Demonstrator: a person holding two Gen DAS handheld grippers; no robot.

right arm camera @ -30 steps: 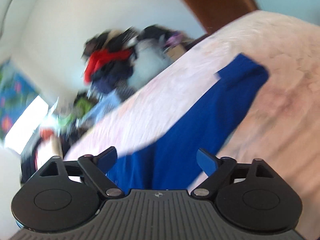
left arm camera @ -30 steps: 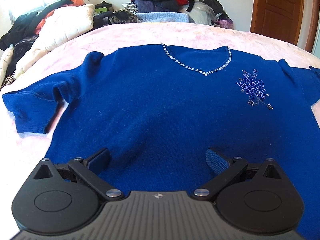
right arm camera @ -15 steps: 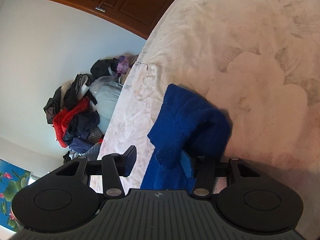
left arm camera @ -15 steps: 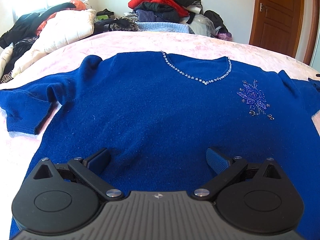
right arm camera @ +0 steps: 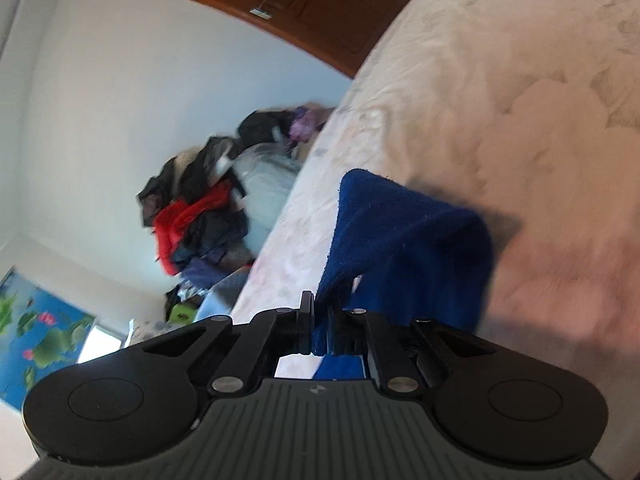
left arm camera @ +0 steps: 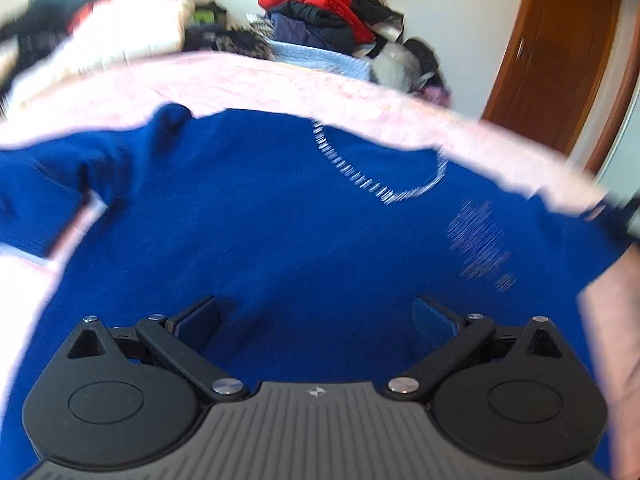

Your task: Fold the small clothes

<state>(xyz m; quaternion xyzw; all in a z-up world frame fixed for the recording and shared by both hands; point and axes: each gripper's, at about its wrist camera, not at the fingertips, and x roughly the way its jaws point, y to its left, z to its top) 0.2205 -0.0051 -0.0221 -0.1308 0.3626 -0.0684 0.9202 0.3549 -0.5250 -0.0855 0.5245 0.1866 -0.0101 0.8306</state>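
Note:
A blue sweater (left arm camera: 256, 232) with a rhinestone V-neck and a beaded flower lies front-up, spread on a pale pink bed (left arm camera: 256, 80). My left gripper (left arm camera: 316, 316) is open and empty, low over the sweater's lower middle. My right gripper (right arm camera: 320, 324) is shut on the cuff end of the sweater's right sleeve (right arm camera: 404, 236), which rises off the bed (right arm camera: 520, 100) and drapes over the fingers. The left wrist view is blurred by motion.
A pile of red, black and grey clothes (left arm camera: 328, 12) lies beyond the far edge of the bed, also in the right wrist view (right arm camera: 200, 216). White and dark garments (left arm camera: 92, 28) are heaped at the far left. A brown door (left arm camera: 560, 52) stands at the right.
My right gripper closed on the sleeve end, which was loose between open fingers half a second ago. My left gripper moved lower and nearer the sweater, staying open.

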